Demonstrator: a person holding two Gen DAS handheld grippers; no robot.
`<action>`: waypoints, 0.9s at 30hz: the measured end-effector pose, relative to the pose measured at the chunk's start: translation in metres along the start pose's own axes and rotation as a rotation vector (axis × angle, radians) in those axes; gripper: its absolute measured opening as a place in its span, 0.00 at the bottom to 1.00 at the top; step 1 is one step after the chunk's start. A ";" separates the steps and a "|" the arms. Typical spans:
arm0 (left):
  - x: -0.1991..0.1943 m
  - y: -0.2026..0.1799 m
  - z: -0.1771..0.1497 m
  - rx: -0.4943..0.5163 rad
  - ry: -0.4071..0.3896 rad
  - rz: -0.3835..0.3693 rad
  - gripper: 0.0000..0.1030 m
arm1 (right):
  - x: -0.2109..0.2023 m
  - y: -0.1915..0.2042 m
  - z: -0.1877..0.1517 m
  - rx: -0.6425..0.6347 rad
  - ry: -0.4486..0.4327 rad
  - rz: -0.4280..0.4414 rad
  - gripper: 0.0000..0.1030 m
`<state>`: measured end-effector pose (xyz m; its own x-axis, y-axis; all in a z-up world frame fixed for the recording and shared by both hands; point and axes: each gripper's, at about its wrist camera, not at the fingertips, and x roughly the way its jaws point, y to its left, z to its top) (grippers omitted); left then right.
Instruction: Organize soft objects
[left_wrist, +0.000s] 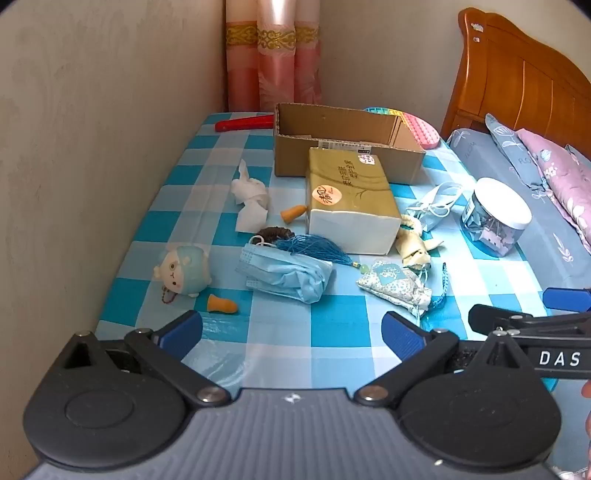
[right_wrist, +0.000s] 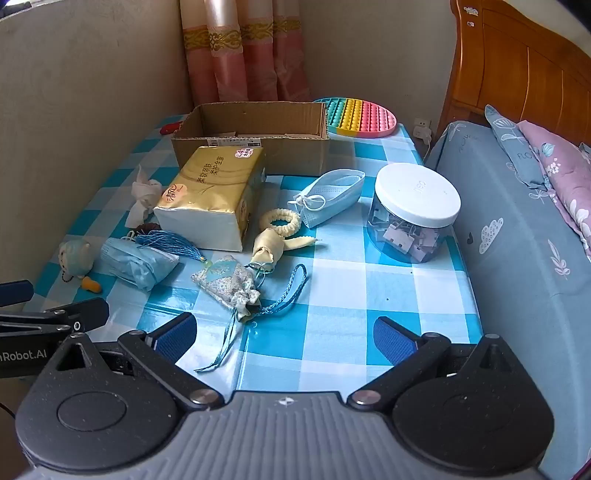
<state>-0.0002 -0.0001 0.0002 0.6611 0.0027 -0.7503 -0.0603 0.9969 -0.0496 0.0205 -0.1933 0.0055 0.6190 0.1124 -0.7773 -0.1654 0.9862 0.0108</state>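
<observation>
Left wrist view: left gripper (left_wrist: 291, 326) spread wide, blue-padded fingers (left_wrist: 183, 328) released, nothing between them, hovering over bare blue-and-white checked worktop (left_wrist: 332, 332) at its near edge. Landmark: gold plastic-wrapped tissue pack (left_wrist: 351, 201) mid-worktop. Behind it, touching, open brown cardboard box (left_wrist: 343, 138). Left of pack: crumpled white tissue (left_wrist: 249, 201), orange foam earplug (left_wrist: 291, 213) just beside the pack. Near-left of pack: folded light-blue face mask (left_wrist: 288, 277) with blue tassel (left_wrist: 314, 249) across it, round pale-blue plush toy (left_wrist: 183, 267) close to the worktop's left edge by the wall, second orange earplug (left_wrist: 221, 304). Near-right of pack: floral fabric sachet (left_wrist: 395, 282). Open strip of worktop between these things and the fingers.

Right wrist view: right gripper (right_wrist: 286, 338) likewise released, fingers (right_wrist: 393, 338) wide apart and empty above the worktop's near edge. Right of pack (right_wrist: 214, 195): cream scrunchie (right_wrist: 280, 221), second light-blue mask (right_wrist: 328, 197), clear plastic jar with white lid (right_wrist: 413, 214) near the right edge, bed (right_wrist: 517, 258) beyond. Rainbow silicone pop mat (right_wrist: 358, 116) at the far right corner. Broad bare checked area near-right of pack.
</observation>
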 end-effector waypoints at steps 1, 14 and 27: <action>0.000 0.000 0.000 -0.002 0.006 -0.003 0.99 | 0.000 0.000 0.000 -0.002 -0.001 0.000 1.00; 0.000 0.000 0.002 -0.004 -0.002 -0.006 0.99 | -0.002 0.001 0.000 -0.004 0.000 0.000 1.00; -0.001 0.000 0.001 -0.005 -0.004 -0.007 0.99 | -0.004 0.001 0.002 -0.005 -0.005 -0.002 1.00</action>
<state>-0.0002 0.0000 0.0017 0.6645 -0.0040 -0.7473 -0.0593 0.9965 -0.0581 0.0199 -0.1928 0.0098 0.6230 0.1114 -0.7742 -0.1686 0.9857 0.0061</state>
